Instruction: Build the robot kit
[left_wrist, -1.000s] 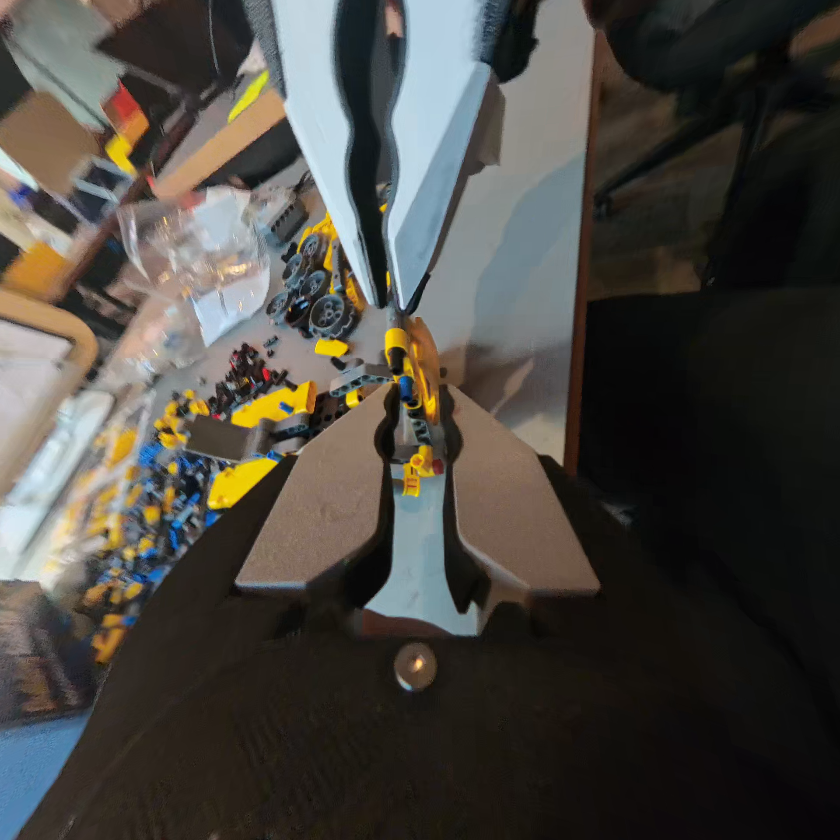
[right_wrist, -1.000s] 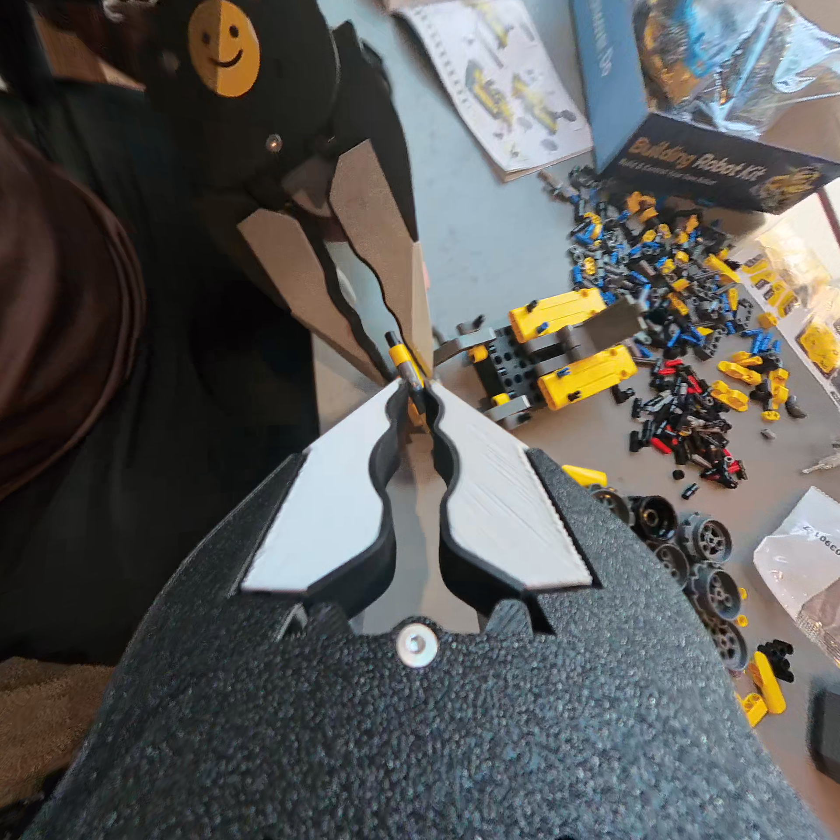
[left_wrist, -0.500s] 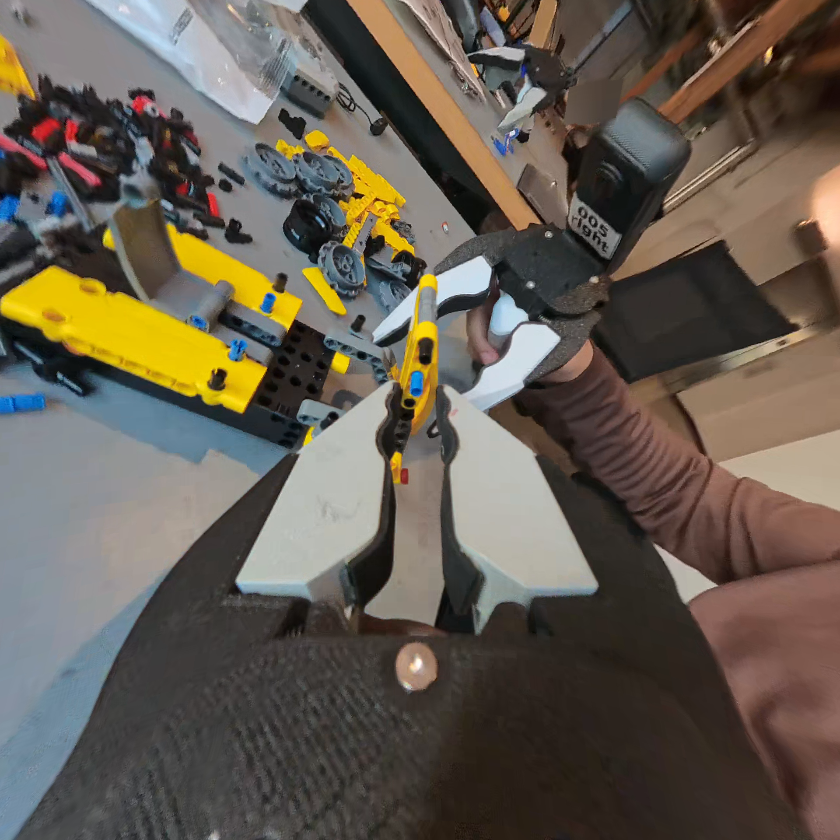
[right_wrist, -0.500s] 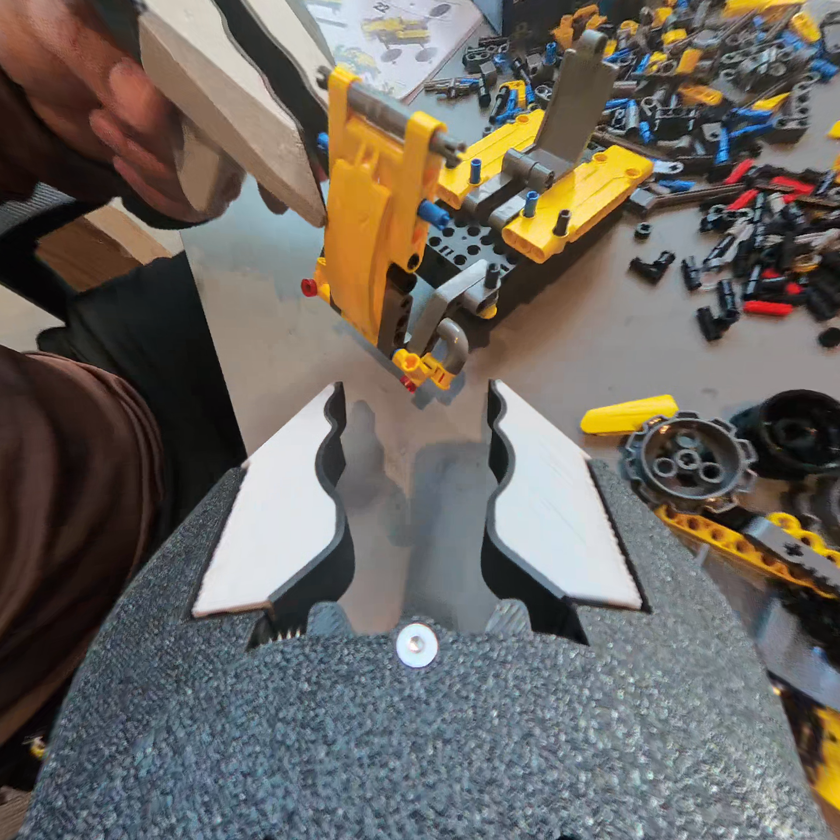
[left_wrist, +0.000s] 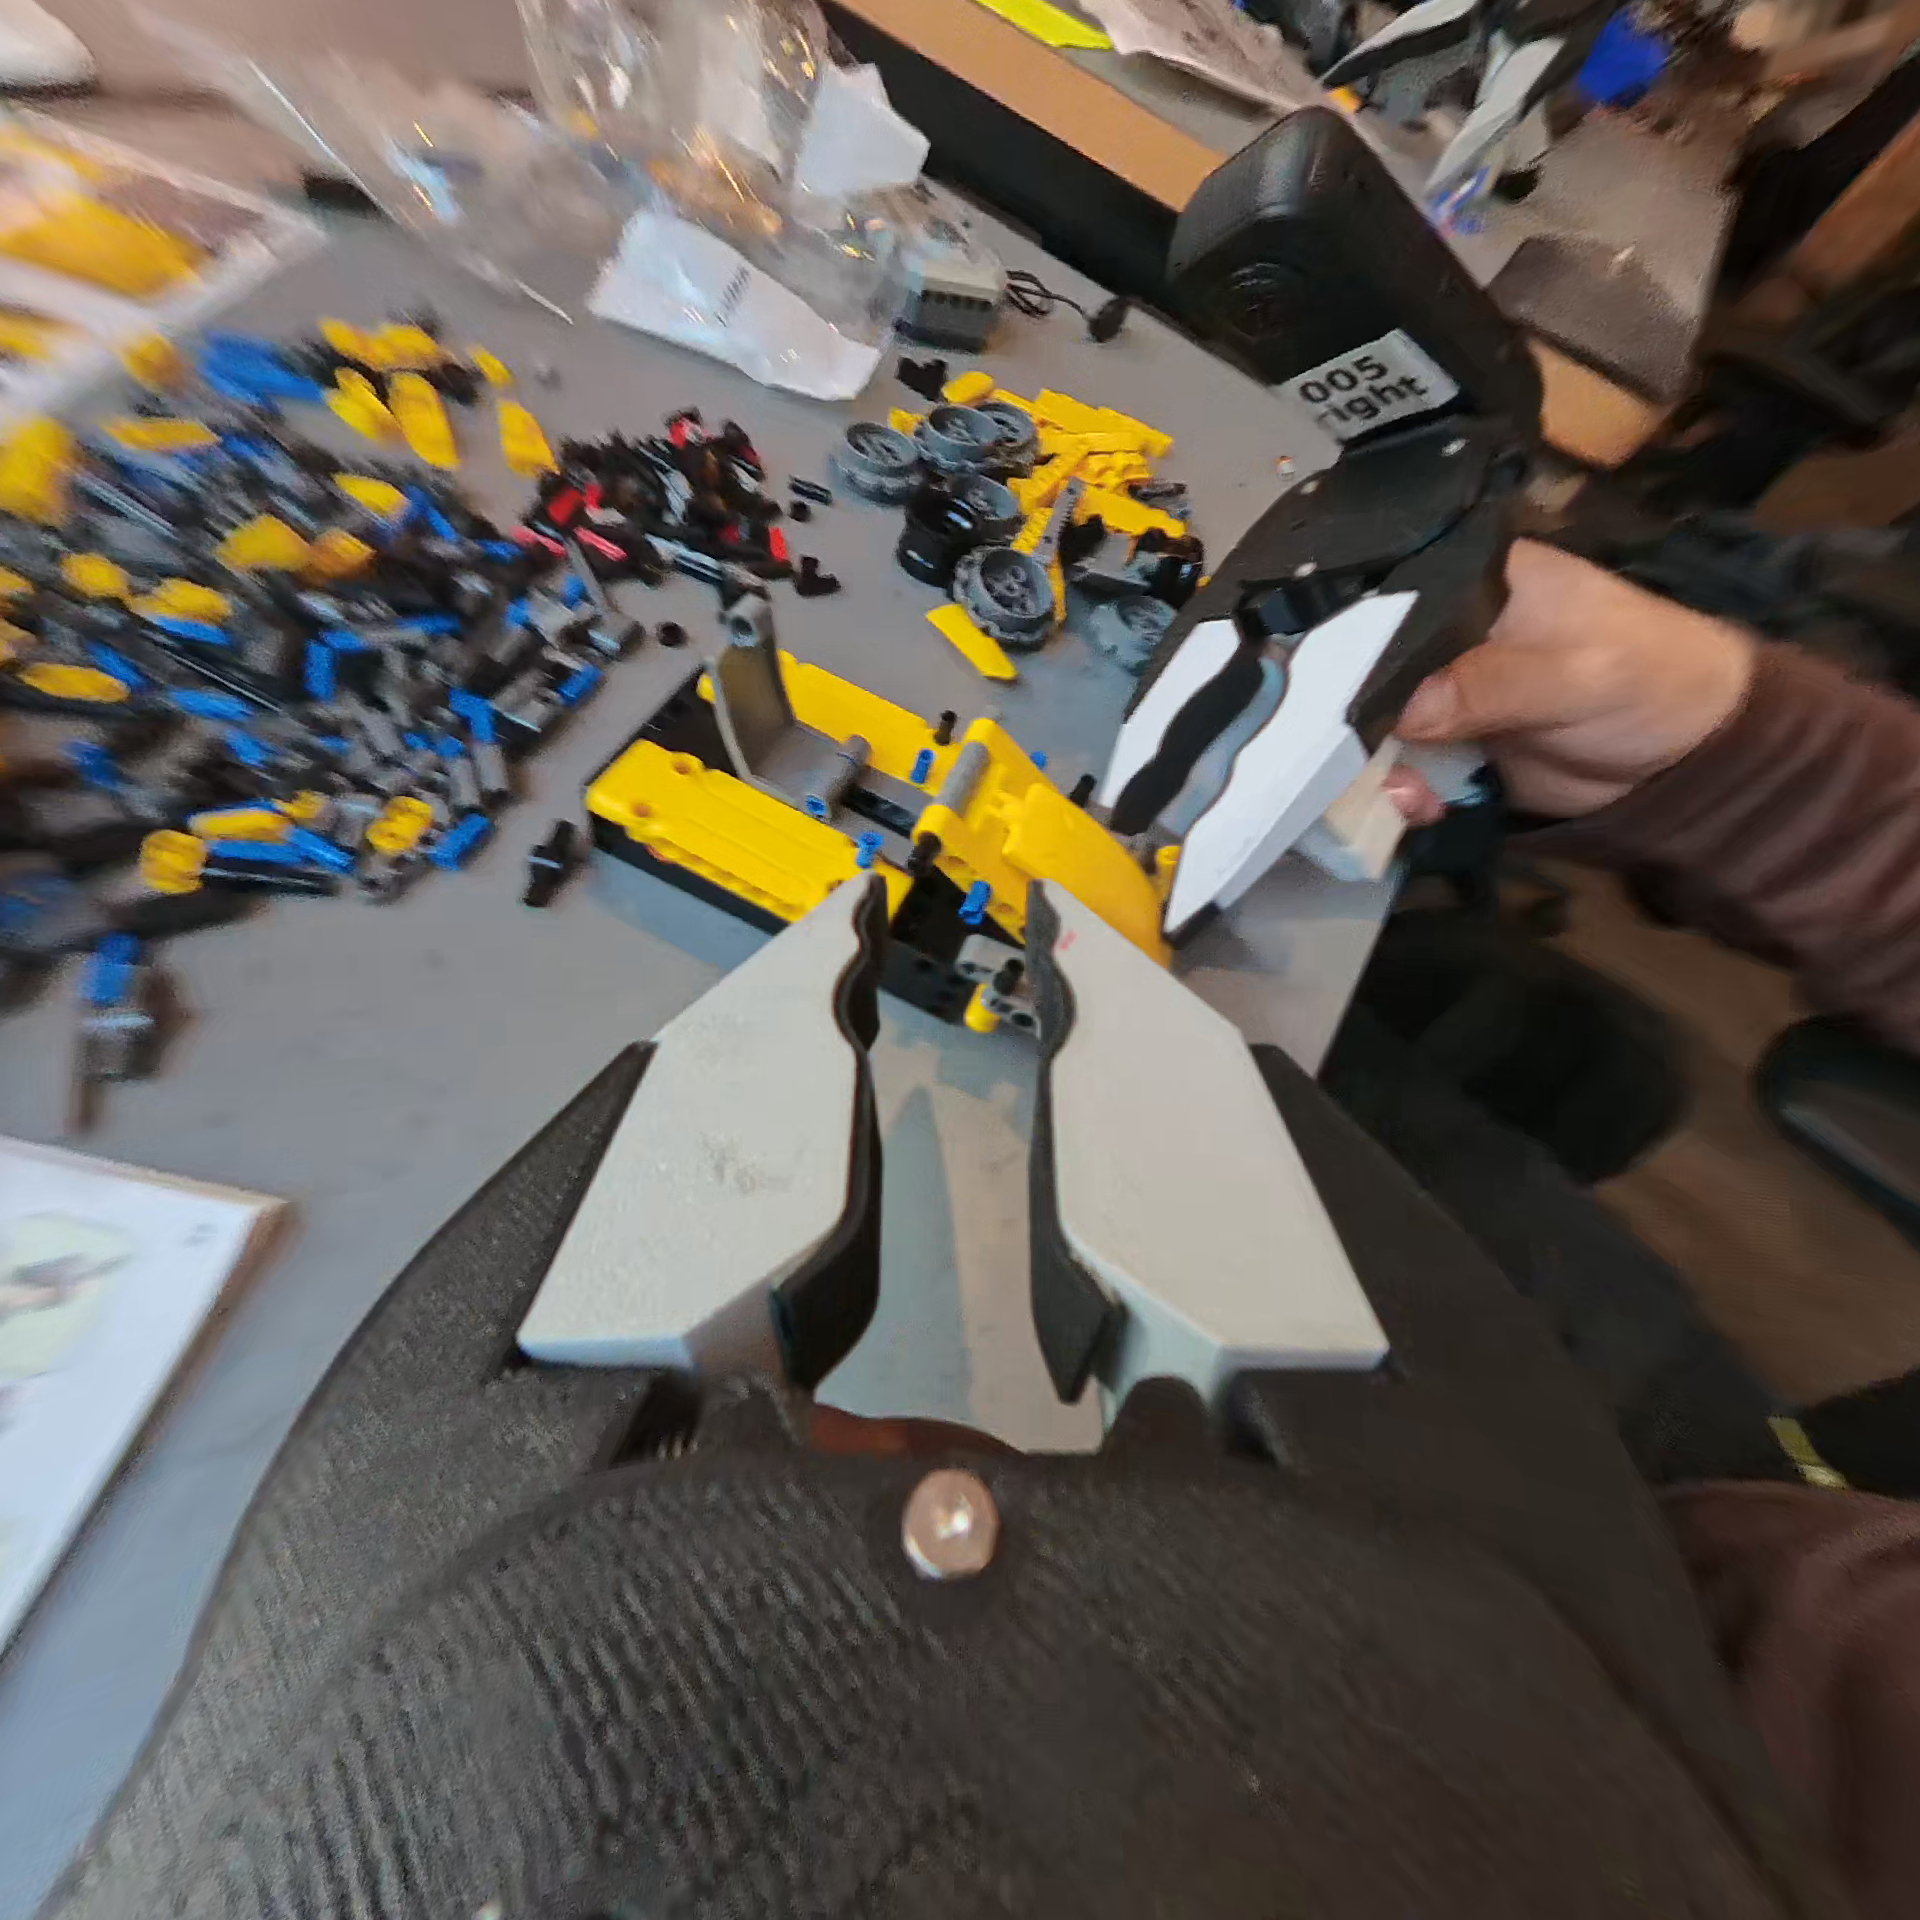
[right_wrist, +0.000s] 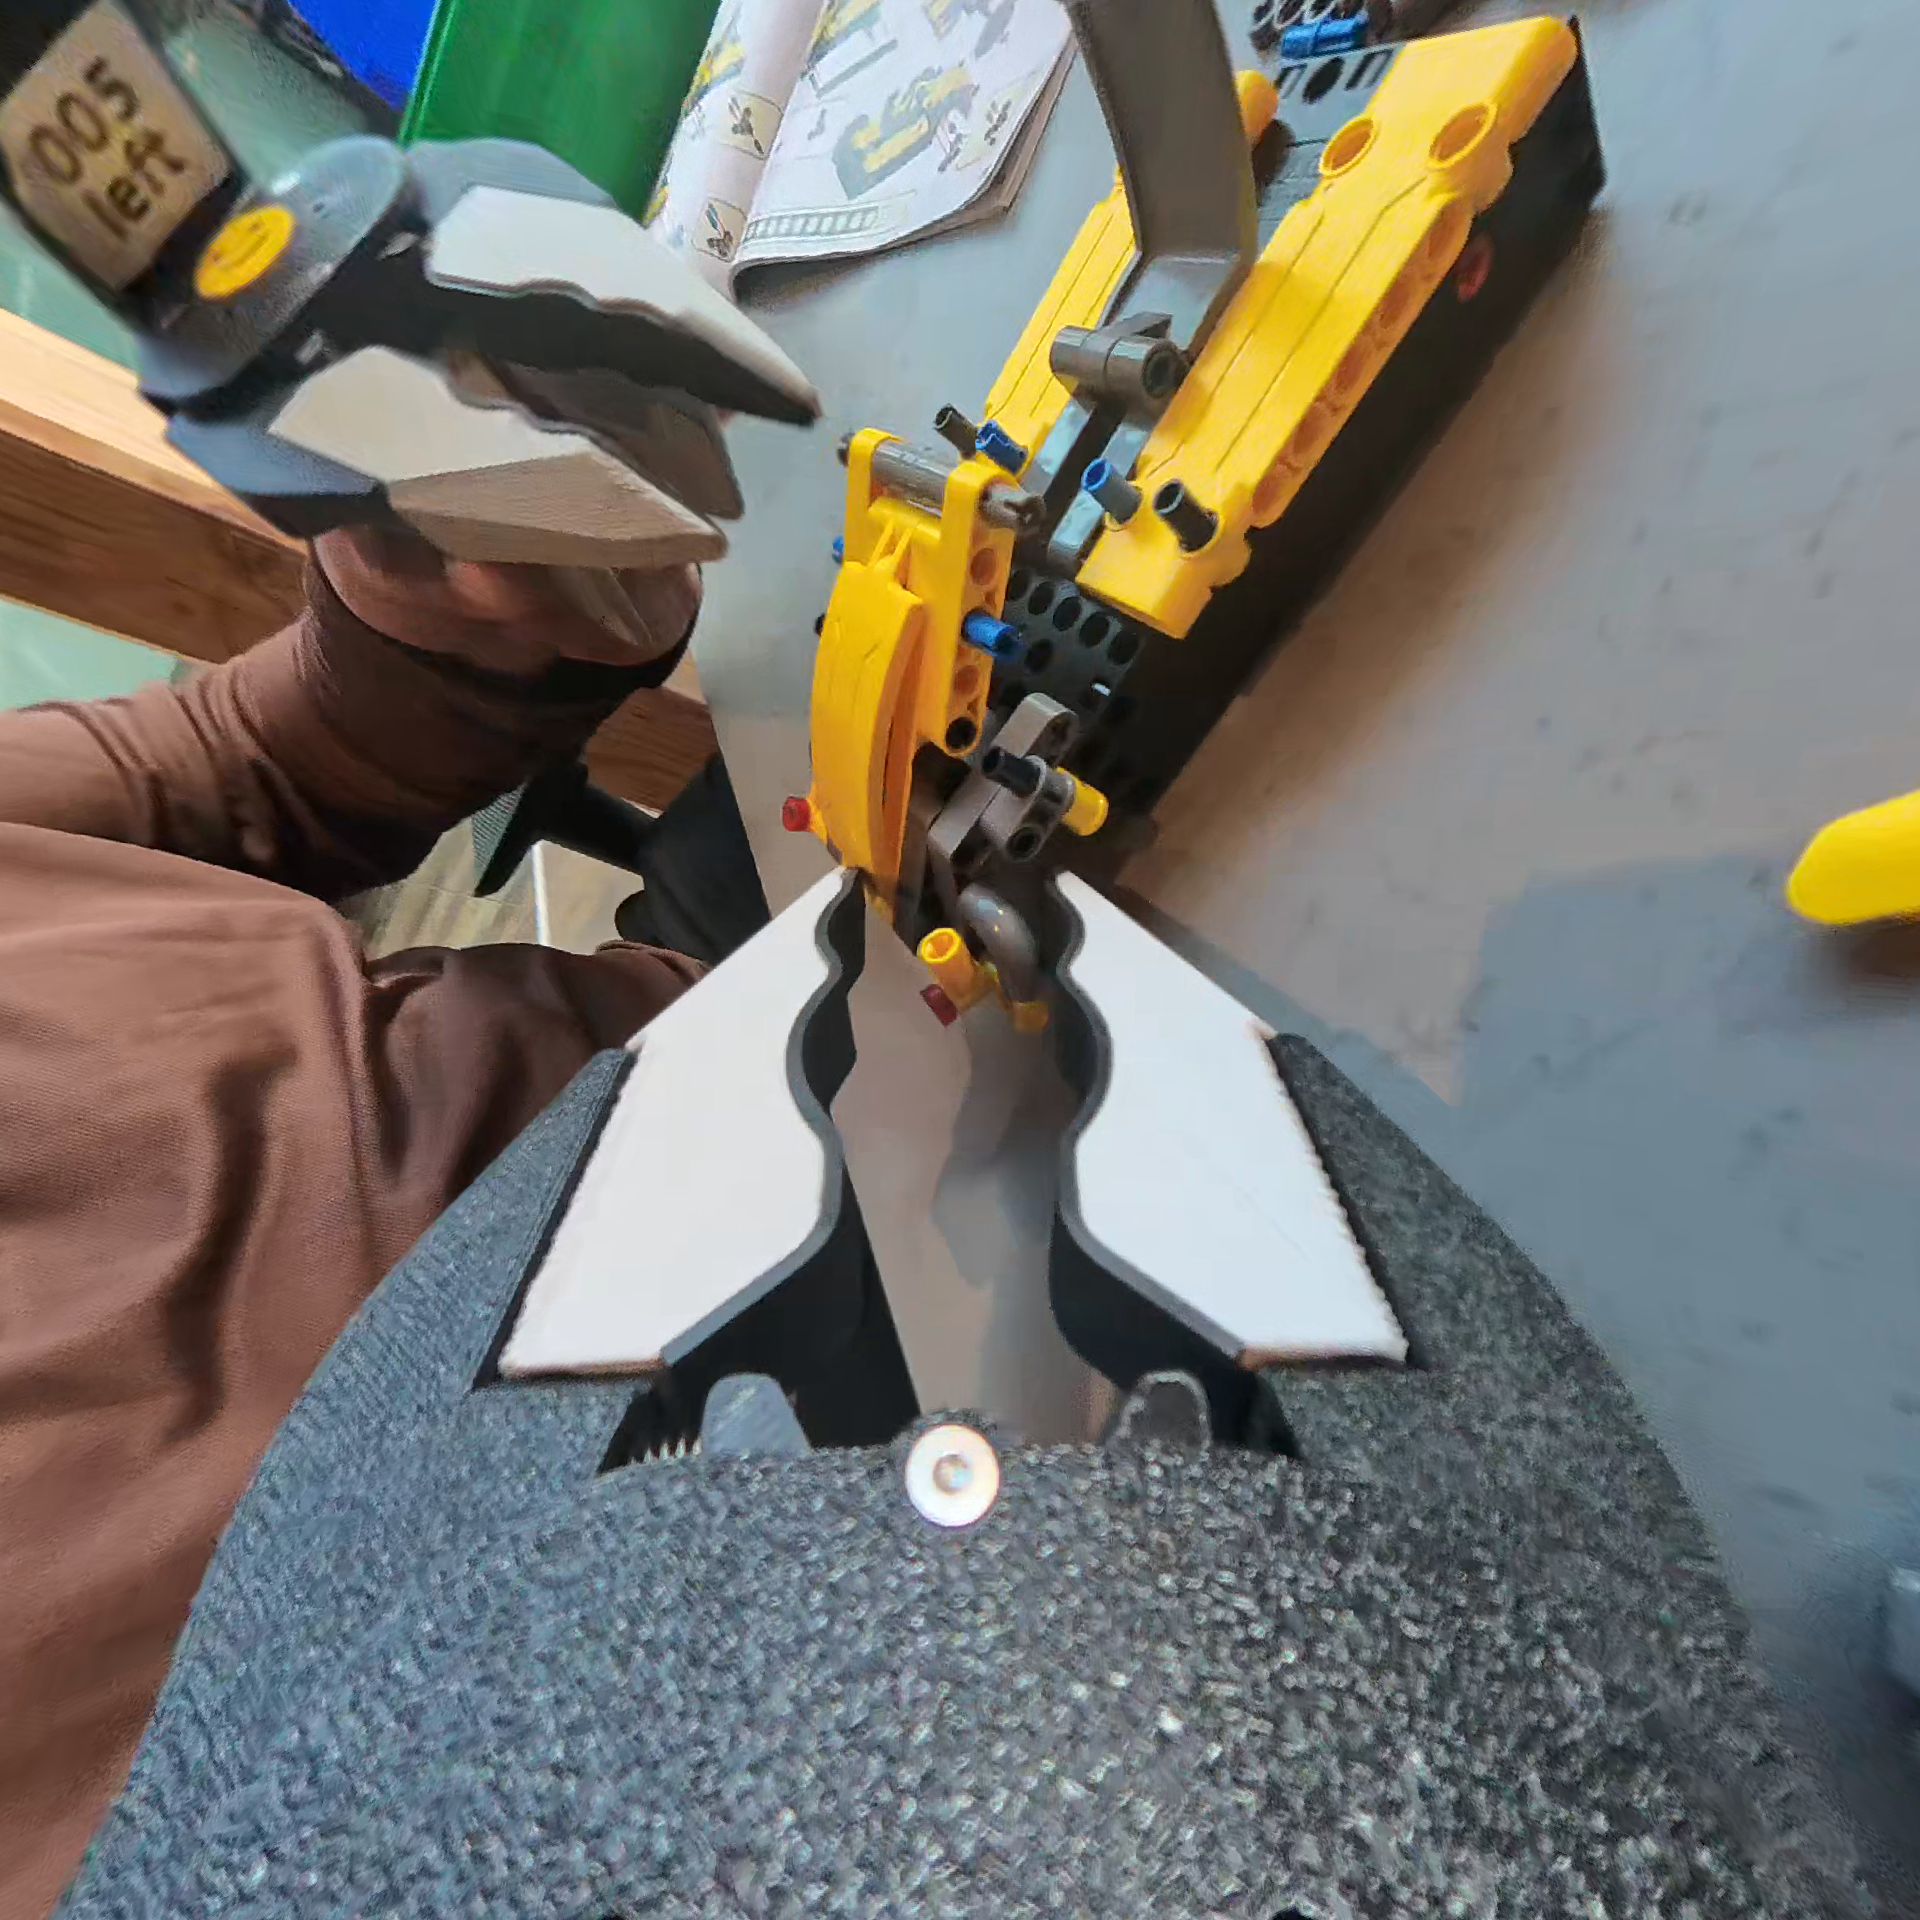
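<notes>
A half-built yellow and black brick vehicle (left_wrist: 727, 821) lies on the grey table (left_wrist: 416, 1039), near its edge. It also shows in the right wrist view (right_wrist: 1330, 343). A yellow panel assembly (right_wrist: 894, 644) with grey links stands against the vehicle's near end, and shows in the left wrist view (left_wrist: 1049, 831). My right gripper (right_wrist: 954, 894) is closed around the lower end of this assembly. It appears in the left wrist view (left_wrist: 1143, 873) at the panel. My left gripper (left_wrist: 956, 914) is open and empty, just short of the vehicle's end. In the right wrist view it (right_wrist: 764, 478) is beside the panel, apart from it.
Loose blue, yellow and black parts (left_wrist: 312, 644), grey wheels (left_wrist: 966, 488) and plastic bags (left_wrist: 707, 125) lie behind the vehicle. An instruction booklet (right_wrist: 883, 135) lies beyond it. A yellow curved piece (right_wrist: 1860, 873) lies to the right. The table edge (left_wrist: 1351, 987) is close by. Tip to tip, the grippers are about 8 cm apart.
My left gripper has let go of the yellow panel assembly and drawn back open. The assembly now stands at the vehicle's end, and my right gripper has closed in on its lower end.
</notes>
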